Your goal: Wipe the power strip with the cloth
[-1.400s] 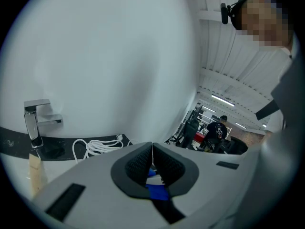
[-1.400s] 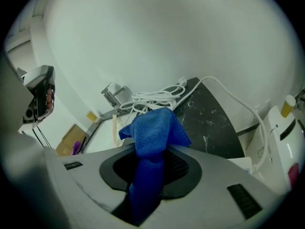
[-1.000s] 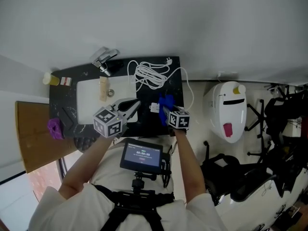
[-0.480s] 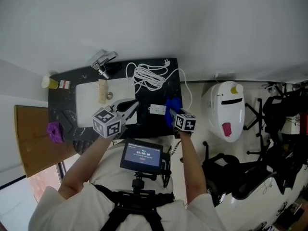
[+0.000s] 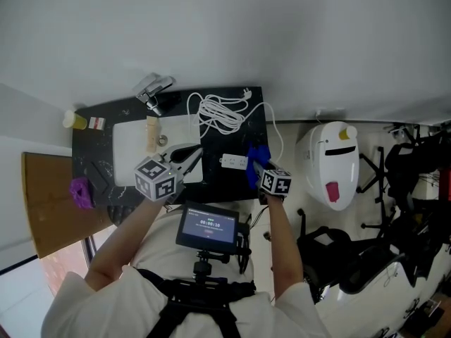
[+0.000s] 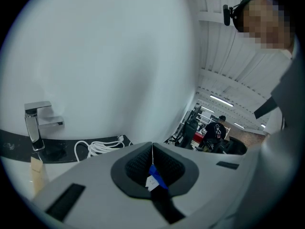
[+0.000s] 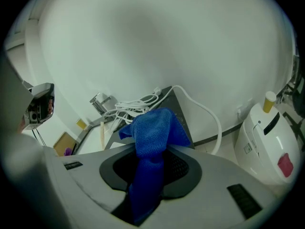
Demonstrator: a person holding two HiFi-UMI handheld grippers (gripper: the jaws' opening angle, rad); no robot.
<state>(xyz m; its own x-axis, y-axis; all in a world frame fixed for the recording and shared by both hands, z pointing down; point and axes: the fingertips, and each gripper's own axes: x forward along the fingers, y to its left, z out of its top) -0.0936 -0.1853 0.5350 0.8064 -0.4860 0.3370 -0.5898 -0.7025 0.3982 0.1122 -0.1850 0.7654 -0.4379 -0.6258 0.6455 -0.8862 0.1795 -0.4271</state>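
Observation:
The white power strip [image 5: 233, 162] lies on the black counter [image 5: 232, 182], near its right end, with its coiled white cable [image 5: 218, 111] behind it. My right gripper [image 5: 255, 165] is shut on the blue cloth [image 5: 258, 158], just right of the strip at the counter's right edge. In the right gripper view the cloth [image 7: 151, 137] drapes over the shut jaws of the right gripper [image 7: 152, 149] and hides the strip. My left gripper [image 5: 199, 154] hovers left of the strip, over the sink's edge. The left gripper [image 6: 152, 149] is shut on nothing, and a bit of the strip [image 6: 152, 182] shows through its jaws.
A white sink [image 5: 130, 150] with a chrome faucet [image 5: 153, 90] fills the counter's left half; a wooden piece [image 5: 150, 131] lies in it. A yellow bottle [image 5: 72, 120] and a purple object [image 5: 79, 191] sit at the far left. A white appliance [image 5: 337, 162] stands on the floor at right.
My right gripper has carried the blue cloth rightward off the power strip to the counter's right edge, so the strip now shows fully. The left gripper has barely moved.

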